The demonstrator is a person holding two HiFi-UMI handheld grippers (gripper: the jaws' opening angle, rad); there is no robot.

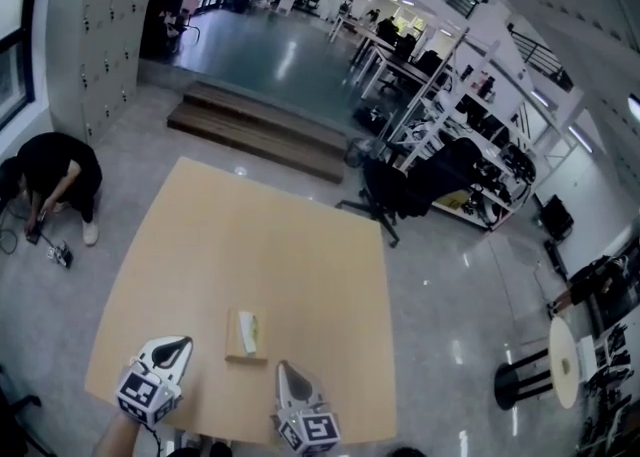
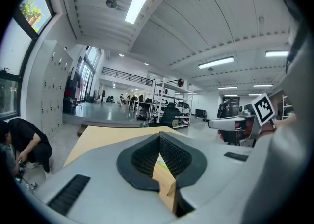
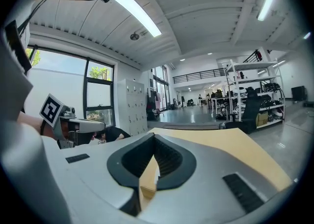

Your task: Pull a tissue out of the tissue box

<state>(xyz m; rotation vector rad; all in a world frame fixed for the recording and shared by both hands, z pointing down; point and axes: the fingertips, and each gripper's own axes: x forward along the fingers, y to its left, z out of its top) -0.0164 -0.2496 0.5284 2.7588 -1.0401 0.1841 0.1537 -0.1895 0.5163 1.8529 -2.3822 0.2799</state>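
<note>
A flat tan tissue box [image 1: 245, 334] with a pale green-white opening on top lies on the light wooden table [image 1: 260, 245], near its front edge. My left gripper [image 1: 181, 345] hovers just left of the box and my right gripper [image 1: 284, 370] just to its front right; neither touches it. In the left gripper view the jaws of the left gripper [image 2: 159, 137] meet at the tips with nothing between them, and the box [image 2: 164, 184] shows beneath them. The right gripper [image 3: 154, 137] is likewise shut and empty, with the box [image 3: 147, 185] below its jaws.
A person in black [image 1: 55, 180] crouches on the floor left of the table. A black office chair [image 1: 395, 190] stands beyond the far right corner, with low wooden steps [image 1: 255, 125] behind. A round stool [image 1: 555, 370] is off to the right.
</note>
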